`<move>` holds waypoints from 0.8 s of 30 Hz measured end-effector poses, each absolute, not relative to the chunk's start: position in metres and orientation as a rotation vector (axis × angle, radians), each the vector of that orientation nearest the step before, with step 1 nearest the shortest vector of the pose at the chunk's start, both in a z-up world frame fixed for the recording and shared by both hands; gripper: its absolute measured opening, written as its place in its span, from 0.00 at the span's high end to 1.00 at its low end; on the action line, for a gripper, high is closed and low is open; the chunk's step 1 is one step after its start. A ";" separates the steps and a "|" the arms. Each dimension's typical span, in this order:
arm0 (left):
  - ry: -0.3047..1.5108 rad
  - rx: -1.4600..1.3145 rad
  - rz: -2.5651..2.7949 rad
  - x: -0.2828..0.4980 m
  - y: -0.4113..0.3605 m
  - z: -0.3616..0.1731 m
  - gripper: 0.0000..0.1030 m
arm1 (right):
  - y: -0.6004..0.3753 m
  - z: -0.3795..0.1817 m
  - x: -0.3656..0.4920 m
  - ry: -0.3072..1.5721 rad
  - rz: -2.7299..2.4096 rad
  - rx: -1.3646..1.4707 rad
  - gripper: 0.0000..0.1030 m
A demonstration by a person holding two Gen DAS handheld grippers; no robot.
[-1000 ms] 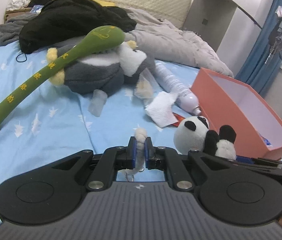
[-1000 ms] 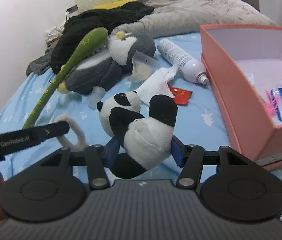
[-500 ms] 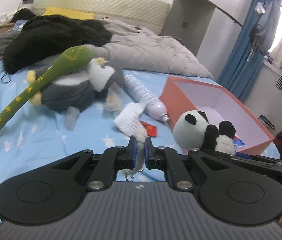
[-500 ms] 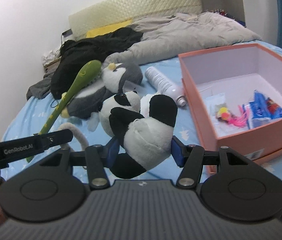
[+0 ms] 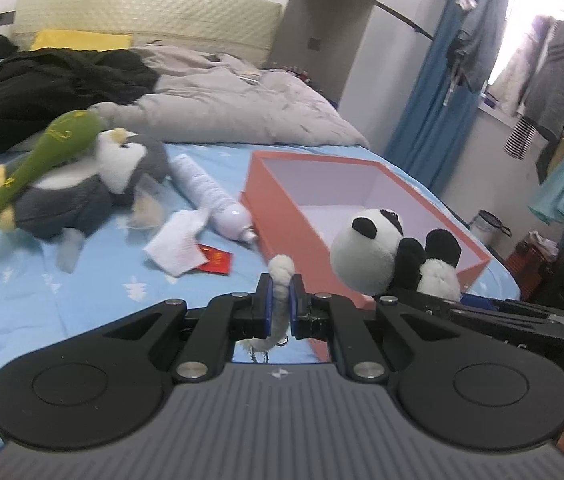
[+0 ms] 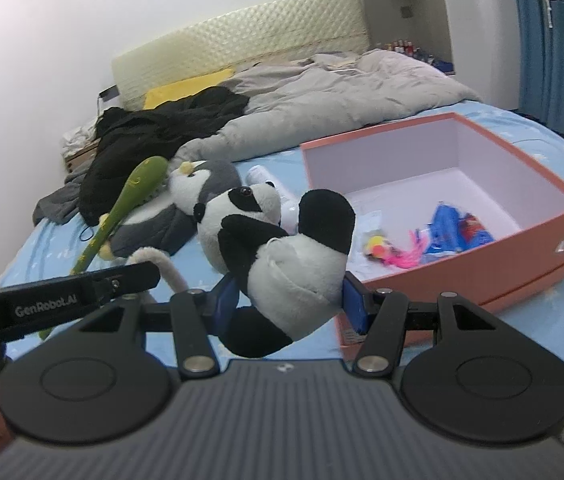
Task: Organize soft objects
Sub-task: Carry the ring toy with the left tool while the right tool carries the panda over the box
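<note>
Your blue bedsheet [image 5: 94,280] carries the pink box [image 6: 522,248]; only your right view shows its contents. Left gripper [image 5: 280,300] pinches a fluffy tail [image 5: 281,276]; right gripper [image 6: 288,300] clamps the panda [image 6: 282,256].

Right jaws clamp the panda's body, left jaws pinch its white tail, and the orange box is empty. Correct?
Not quite: the box is not empty. The right wrist view shows small items on its floor, blue packets and something pink and yellow. The rest holds: the right gripper clamps the panda by the body, and the left gripper pinches the white tail.
</note>
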State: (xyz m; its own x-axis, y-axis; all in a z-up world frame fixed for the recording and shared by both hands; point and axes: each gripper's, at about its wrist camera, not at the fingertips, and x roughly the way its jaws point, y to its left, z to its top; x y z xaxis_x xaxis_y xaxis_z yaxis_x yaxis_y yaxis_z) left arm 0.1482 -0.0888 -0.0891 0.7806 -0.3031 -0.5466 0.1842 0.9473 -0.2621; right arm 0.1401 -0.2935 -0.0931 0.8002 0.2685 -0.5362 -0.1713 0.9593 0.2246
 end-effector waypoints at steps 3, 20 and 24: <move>0.636 -0.186 -0.312 0.147 -0.104 -0.089 0.90 | -0.306 -0.091 0.133 0.592 0.210 0.177 0.44; 0.582 -0.098 -0.485 0.215 -0.173 -0.047 0.90 | -0.356 -0.069 0.144 0.524 0.075 0.151 0.43; 0.609 -0.081 -0.511 0.253 -0.194 -0.038 0.90 | -0.366 -0.062 0.174 0.527 0.058 0.118 0.43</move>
State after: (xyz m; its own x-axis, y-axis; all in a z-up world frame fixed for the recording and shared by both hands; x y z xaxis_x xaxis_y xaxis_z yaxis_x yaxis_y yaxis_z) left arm 0.2528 -0.1943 -0.0378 0.7002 -0.4819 -0.5267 0.4350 0.8730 -0.2205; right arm 0.1739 -0.3663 -0.0621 0.8629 0.0859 -0.4980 -0.0252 0.9915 0.1273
